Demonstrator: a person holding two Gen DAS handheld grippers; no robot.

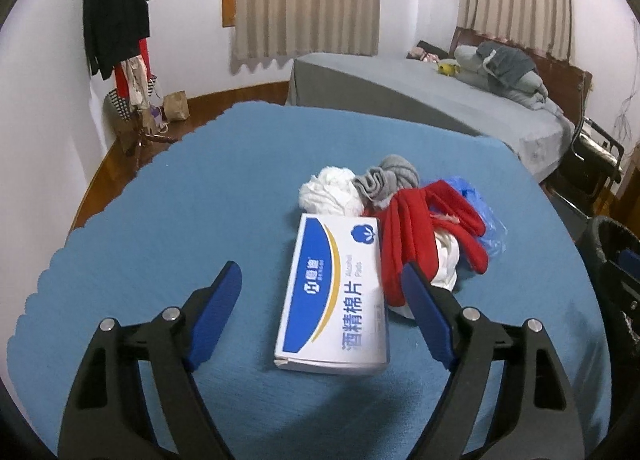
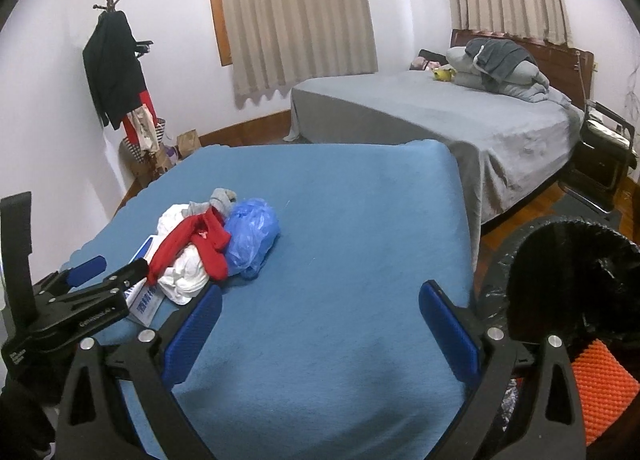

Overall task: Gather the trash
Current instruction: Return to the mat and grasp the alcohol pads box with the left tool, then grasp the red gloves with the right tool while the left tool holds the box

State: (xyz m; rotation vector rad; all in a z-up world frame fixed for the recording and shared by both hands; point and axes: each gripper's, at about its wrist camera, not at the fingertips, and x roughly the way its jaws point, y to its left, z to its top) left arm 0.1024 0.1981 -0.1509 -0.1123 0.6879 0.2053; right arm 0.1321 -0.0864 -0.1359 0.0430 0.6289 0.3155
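The left gripper point(image 1: 322, 284) hangs wide open and empty over the flat white-and-blue cardboard box point(image 1: 334, 300), which touches the red cloth strip point(image 1: 416, 244) tangled into the heap of rags; a careless close could drag cloth along. The right gripper point(image 2: 320, 310), also wide and empty, hovers over bare blue tablecloth point(image 2: 360, 220) (plenty of room), near the black-lined bin point(image 2: 572, 280) beside the table's right edge.

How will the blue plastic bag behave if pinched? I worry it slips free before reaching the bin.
The blue plastic bag looks thin and crumpled, so probably floppy and light. Its glossy film may slide between pads. It touches the red cloth, which might drag along.
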